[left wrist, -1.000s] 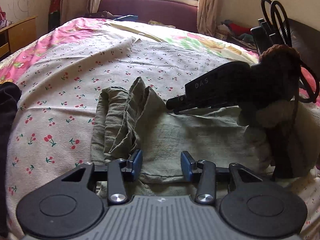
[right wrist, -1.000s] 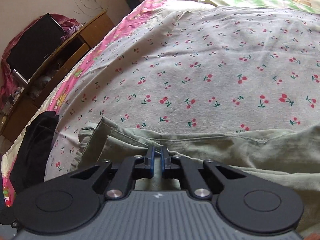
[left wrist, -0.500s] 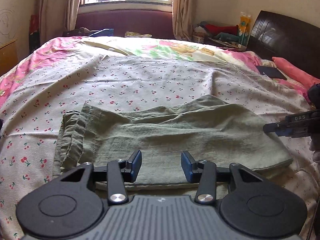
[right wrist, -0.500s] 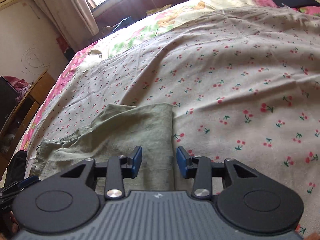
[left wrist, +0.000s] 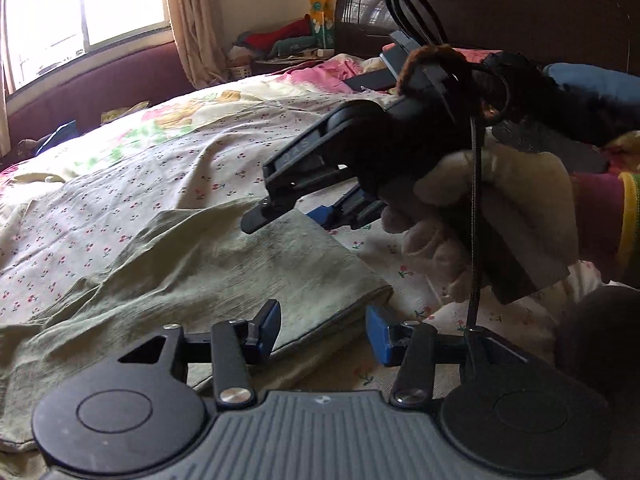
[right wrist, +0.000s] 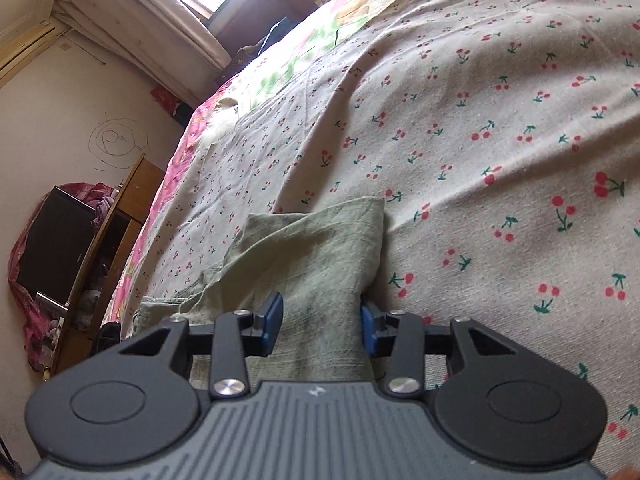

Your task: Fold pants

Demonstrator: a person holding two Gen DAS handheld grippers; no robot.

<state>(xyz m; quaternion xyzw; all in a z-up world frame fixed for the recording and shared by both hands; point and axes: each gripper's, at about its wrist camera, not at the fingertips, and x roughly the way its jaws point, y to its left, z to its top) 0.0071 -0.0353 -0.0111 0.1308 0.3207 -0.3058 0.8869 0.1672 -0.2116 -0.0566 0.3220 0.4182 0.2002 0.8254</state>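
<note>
The olive green pants lie folded flat on the cherry-print sheet. My left gripper hovers at their near right corner. Its jaws are opening, with the cloth's edge between them and no pad pressing on it. In the left wrist view my right gripper, held by a gloved hand, hangs just over the pants' far right corner. In the right wrist view the pants run under my right gripper. It is open, with the cloth's end lying between its blue pads.
A dark wooden headboard stands at the back right, with pink bedding and a dark flat item before it. A window and curtain lie beyond the bed. A wooden cabinet with a black box stands beside the bed.
My right gripper let go of the pants, opened, and swung right to their end. The pants now lie folded flat. My left gripper moved right to the near corner, close to the right gripper.
</note>
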